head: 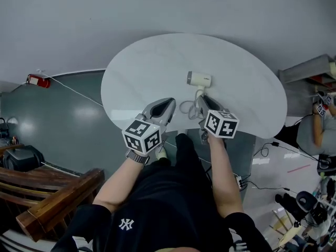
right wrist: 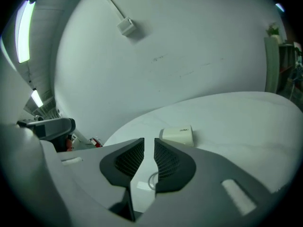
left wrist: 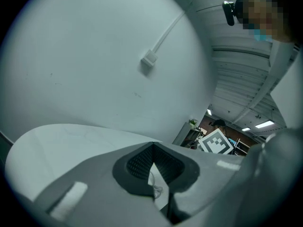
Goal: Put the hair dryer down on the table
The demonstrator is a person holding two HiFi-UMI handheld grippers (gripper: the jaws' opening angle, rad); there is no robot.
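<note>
Glossy dark-green floor fills the left of the head view, and in front of the person stands a broad oval white table, bare over most of its top.

Both grippers are held low over the table's near edge. The left gripper has its dark pads meeting at the tips, pinched together on nothing; its own view shows only table and a bit of cord through the wedge behind the tips. The right gripper sits just right of it. Its jaws stand a narrow slot apart and grip nothing – white tabletop runs clean through the gap, with a curl of cord lying below it.

The hair dryer already lies on its side on the table, just beyond the right gripper's tips and apart from them. In the right gripper view it shows as a cream block past the slot. By the look of things the set-down is done and only the retreat is left.

The cord is the smallest piece and the likeliest trouble. It runs from the dryer toward the near edge and coils between the two grippers, close under the right one. If that gripper pulls back low or tilted, a jaw could hook the loop and drag the dryer toward the edge – or flip it. A plain lift before withdrawing would probably avoid that.
</note>
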